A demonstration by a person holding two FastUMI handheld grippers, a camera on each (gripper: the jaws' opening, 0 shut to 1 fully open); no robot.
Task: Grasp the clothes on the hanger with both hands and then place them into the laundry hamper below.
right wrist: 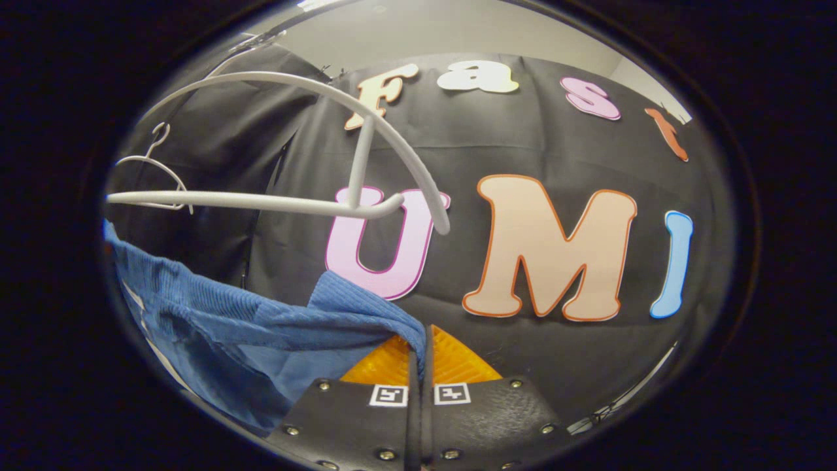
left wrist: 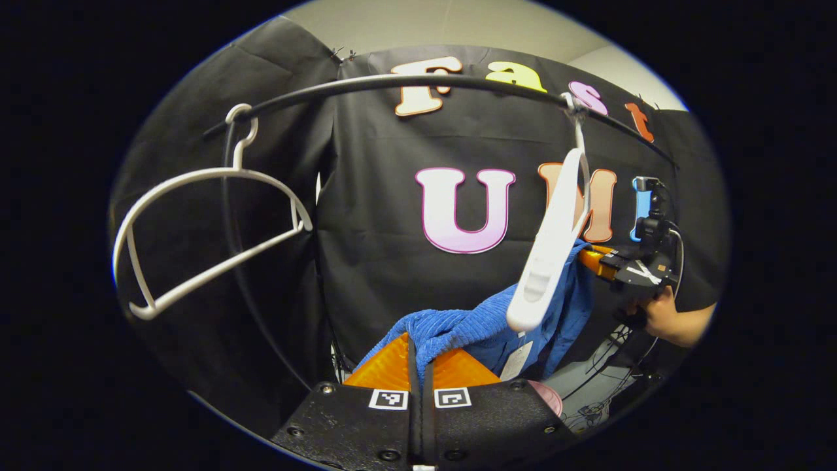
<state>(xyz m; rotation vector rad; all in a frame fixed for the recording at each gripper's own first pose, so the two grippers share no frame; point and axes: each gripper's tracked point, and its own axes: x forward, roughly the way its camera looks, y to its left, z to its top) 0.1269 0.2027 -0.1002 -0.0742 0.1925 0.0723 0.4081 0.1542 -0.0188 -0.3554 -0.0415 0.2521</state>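
Jaws of the left gripper [left wrist: 420, 356] pinch one end of the blue garment [left wrist: 471, 327] at bottom centre; the right gripper [right wrist: 422, 356] clamps the other end likewise. Held at both ends, the cloth spans between them, seemingly slipped off the white hanger [left wrist: 552, 242] on the rail [left wrist: 392, 84], probably ready for lowering. An empty hanger [left wrist: 209, 229] hangs at left.

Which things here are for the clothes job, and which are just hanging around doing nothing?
For the job:
- blue garment, pinched at each end
- left gripper, shut on it
- right gripper, shut on it
- white hanger it is coming off

Just there:
- empty hanger farther along
- black rail both hang from
- paper tag on the garment
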